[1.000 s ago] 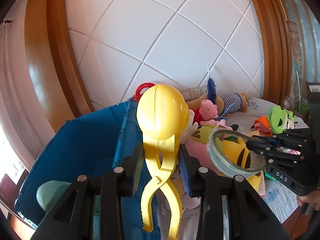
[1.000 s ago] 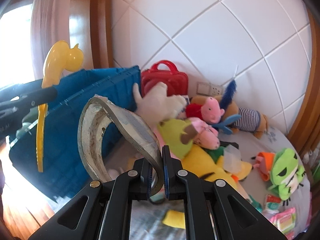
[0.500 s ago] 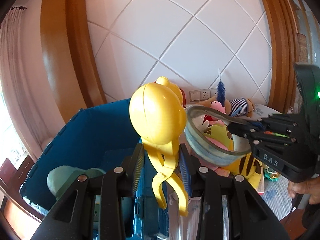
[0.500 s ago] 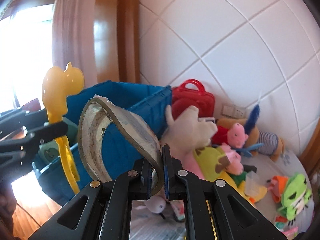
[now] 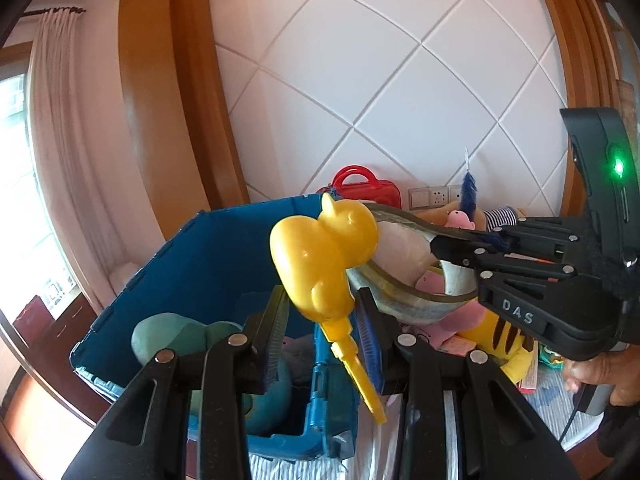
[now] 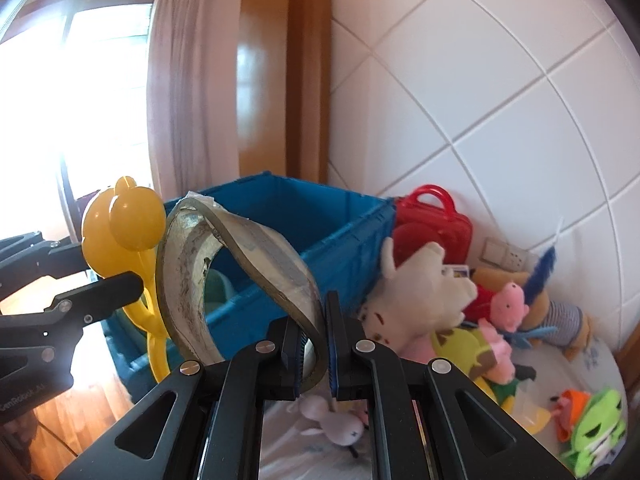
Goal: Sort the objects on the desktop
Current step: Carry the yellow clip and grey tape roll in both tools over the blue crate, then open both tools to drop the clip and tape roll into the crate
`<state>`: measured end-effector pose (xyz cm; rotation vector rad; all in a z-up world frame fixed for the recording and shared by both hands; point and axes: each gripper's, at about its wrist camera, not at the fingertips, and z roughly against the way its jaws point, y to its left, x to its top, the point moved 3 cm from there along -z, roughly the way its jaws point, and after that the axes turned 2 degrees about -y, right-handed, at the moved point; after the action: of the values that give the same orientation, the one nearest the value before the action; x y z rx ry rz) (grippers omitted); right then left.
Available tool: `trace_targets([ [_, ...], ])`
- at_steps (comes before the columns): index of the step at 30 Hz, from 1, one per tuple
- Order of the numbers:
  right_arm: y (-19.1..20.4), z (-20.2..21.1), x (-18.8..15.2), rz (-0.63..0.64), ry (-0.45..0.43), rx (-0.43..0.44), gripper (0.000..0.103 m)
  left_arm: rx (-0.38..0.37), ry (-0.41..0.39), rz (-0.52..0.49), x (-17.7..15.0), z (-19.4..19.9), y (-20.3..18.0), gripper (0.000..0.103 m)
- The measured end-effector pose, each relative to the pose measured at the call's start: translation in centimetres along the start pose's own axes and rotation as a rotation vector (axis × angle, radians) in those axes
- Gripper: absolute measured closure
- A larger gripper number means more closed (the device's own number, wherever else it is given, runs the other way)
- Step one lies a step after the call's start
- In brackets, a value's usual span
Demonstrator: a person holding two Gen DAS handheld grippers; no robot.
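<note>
Biggest worry here is the two loads bumping each other. Going left to right: the blue crate [image 5: 224, 264] sits on the left with a green plush [image 5: 176, 336] already inside, and the left gripper [image 5: 323, 326] has its fingers clamped on the neck of a yellow duck-shaped tongs toy [image 5: 320, 256], just over the crate's near right corner. Right beside it, the right gripper [image 5: 460, 246] has its fingers pinched tight on the wall of a squashed tape roll [image 5: 404, 284] — the duck head and the tape look like they're touching, or near enough. If both drop at once they could tangle, or the tongs' long handles could catch the crate rim and tip out onto the surface. The tape is held by a thin edge too, so a knock might twist it loose.

The left wrist view is the one showing the inside of the crate and the person's hand [image 5: 600, 372] on the right gripper's handle. The right wrist view gives what that one mostly hides — the toy pile still waiting: red case [image 6: 432, 224], white plush [image 6: 424, 292], pink pig [image 6: 510, 306], green frog [image 6: 596, 428].
</note>
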<state>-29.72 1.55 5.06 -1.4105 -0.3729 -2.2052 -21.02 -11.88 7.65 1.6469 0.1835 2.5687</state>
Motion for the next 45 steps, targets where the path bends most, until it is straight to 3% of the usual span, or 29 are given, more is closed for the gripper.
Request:
trace_targets([
  [14, 5.1, -1.8, 3.7, -0.006, -0.028, -0.037, 0.094, -0.111, -0.006, 0.031, 3.2, -0.9, 6.3, 0.068],
  [28, 8.2, -9.2, 7.2, -0.048, 0.044, -0.101, 0.094, -0.053, 0.035, -0.058, 5.6, -8.0, 12.8, 0.068],
  [34, 9.0, -12.8, 7.6, -0.060, 0.101, -0.142, 0.094, -0.029, 0.070, -0.085, 5.6, -11.3, 13.4, 0.068],
  [37, 8.8, -14.4, 7.2, -0.070, 0.148, -0.142, 0.084, -0.010, 0.073, -0.076, 5.4, -11.8, 13.8, 0.068],
  [38, 8.6, -14.8, 7.1, -0.083, 0.162, -0.131, 0.069, 0.000, 0.075, -0.072, 5.4, -12.1, 13.9, 0.066],
  [39, 8.5, -14.8, 6.9, -0.089, 0.166, -0.125, 0.053, 0.016, 0.078, -0.069, 5.5, -12.3, 14.2, 0.052],
  [40, 8.5, -14.8, 6.9, -0.085, 0.165, -0.129, 0.049, 0.033, 0.076, -0.068, 5.5, -12.4, 14.4, 0.043],
  [41, 8.6, -14.6, 6.8, -0.080, 0.163, -0.132, 0.049, 0.046, 0.067, -0.070, 5.5, -12.4, 14.5, 0.022],
  [42, 8.6, -14.4, 6.8, -0.075, 0.160, -0.135, 0.048, 0.055, 0.055, -0.072, 5.5, -12.1, 14.6, 0.009],
  [45, 8.7, -13.1, 7.2, -0.075, 0.130, -0.126, 0.046, 0.081, 0.025, -0.079, 5.4, -11.3, 14.7, 0.005],
])
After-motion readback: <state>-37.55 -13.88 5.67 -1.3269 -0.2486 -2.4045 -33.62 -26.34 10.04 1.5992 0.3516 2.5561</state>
